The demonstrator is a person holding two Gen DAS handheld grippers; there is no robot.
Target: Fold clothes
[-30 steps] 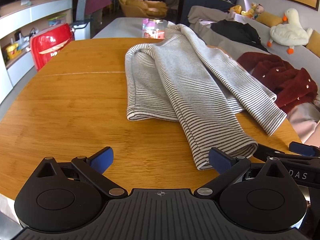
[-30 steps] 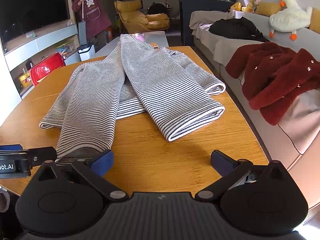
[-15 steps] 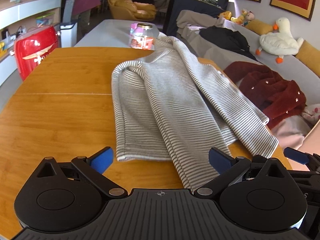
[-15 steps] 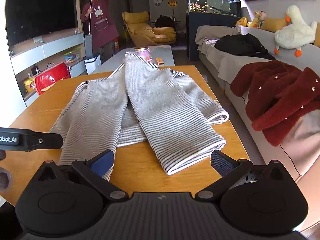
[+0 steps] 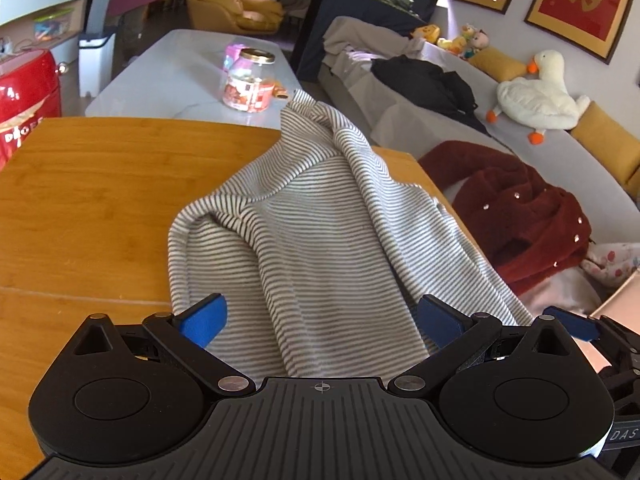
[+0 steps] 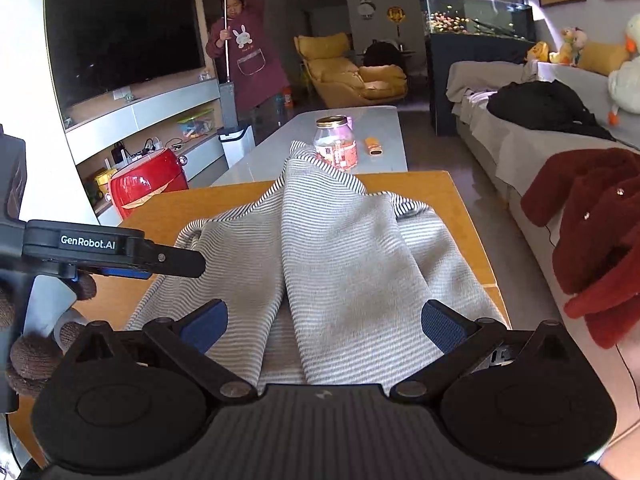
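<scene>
From the left wrist, the left gripper stands spread wide, its blue pads either side of the striped top, which lies rumpled on the wooden table and runs toward 12 o'clock, where a jar stands beyond. The knit looks soft, light and limp, so I'd pinch a hem corner near the pads. "DAS" shows at 4 o'clock. From the right wrist, the right gripper is likewise spread over the top; at 9 o'clock the other tool reads "GenRobot.AI".
</scene>
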